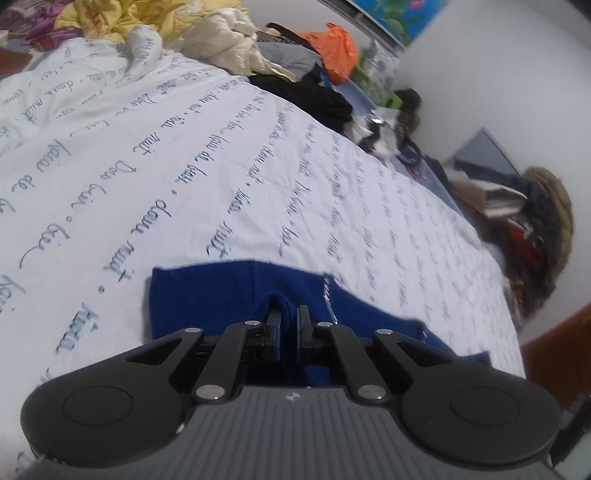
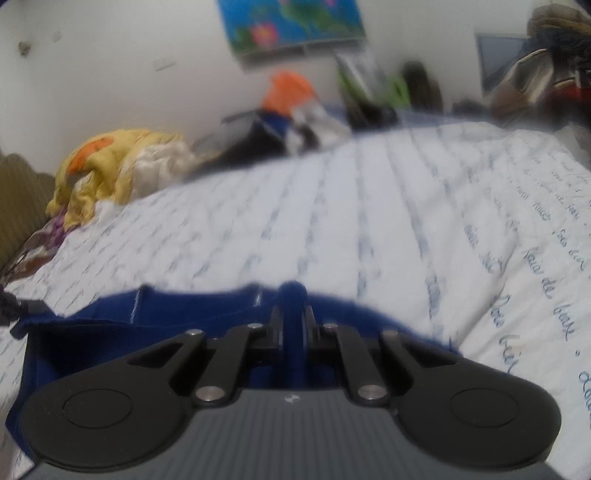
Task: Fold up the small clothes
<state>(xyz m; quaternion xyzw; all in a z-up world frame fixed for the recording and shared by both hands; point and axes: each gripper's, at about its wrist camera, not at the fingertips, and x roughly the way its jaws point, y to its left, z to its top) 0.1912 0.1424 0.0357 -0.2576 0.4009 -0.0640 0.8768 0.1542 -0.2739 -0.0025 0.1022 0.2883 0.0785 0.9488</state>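
Note:
A small blue garment point(image 1: 221, 291) lies on the white bedsheet with blue script point(image 1: 184, 177). In the left wrist view my left gripper point(image 1: 288, 314) is shut on a pinched fold of that blue cloth, which bulges up between the black fingers point(image 1: 274, 325). In the right wrist view the same blue garment point(image 2: 166, 317) spreads low across the picture, and my right gripper point(image 2: 293, 314) is shut on a raised ridge of its cloth. The picture there is blurred. The rest of the garment is hidden under both gripper bodies.
Heaped clothes line the far side of the bed: yellow and cream bedding point(image 1: 155, 22), a black garment point(image 1: 310, 99), an orange bag point(image 1: 336, 51). A fur-hooded coat point(image 1: 546, 221) hangs at the right. A flower poster point(image 2: 291, 26) is on the wall.

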